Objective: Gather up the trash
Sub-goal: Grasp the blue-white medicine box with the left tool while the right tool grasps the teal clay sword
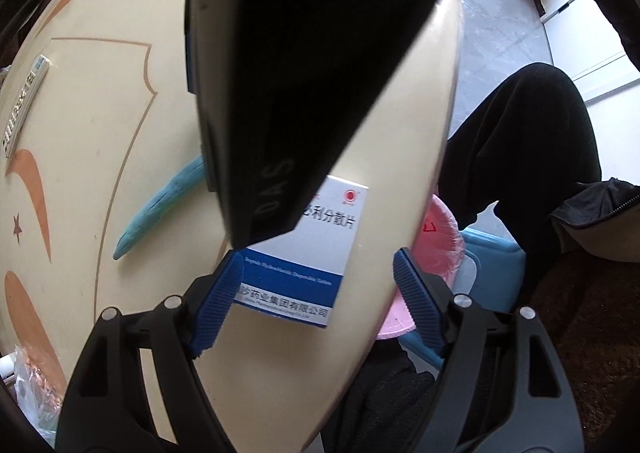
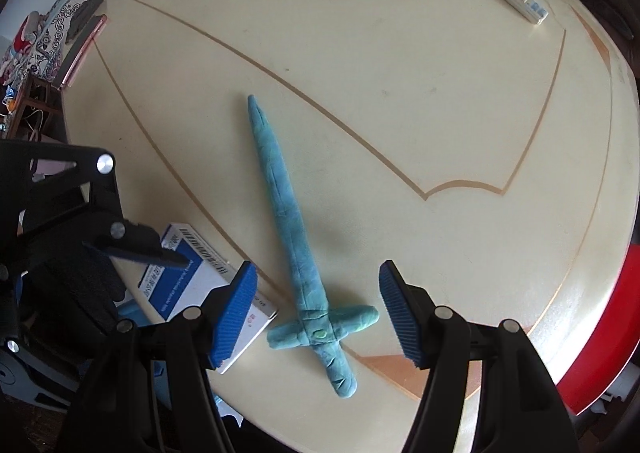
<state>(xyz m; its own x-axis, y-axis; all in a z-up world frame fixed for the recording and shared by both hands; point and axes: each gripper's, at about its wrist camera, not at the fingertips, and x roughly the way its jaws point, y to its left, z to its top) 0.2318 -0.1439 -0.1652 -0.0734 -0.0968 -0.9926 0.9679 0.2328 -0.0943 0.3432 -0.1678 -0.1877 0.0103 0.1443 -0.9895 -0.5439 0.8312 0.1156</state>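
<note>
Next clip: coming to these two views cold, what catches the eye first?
The blue clay sword lies flat mid-table, its hilt between the right gripper's open blue pads. Next, the white-and-blue medicine box at the table's near edge, under the left gripper, whose pads stand on either side of it without touching. Beyond the edge, a pink paper plate sits lower down.

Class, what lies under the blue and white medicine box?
The medicine box lies flat on the cream table, near its edge. Only tabletop shows around it; anything beneath the box is covered and cannot be seen.
</note>
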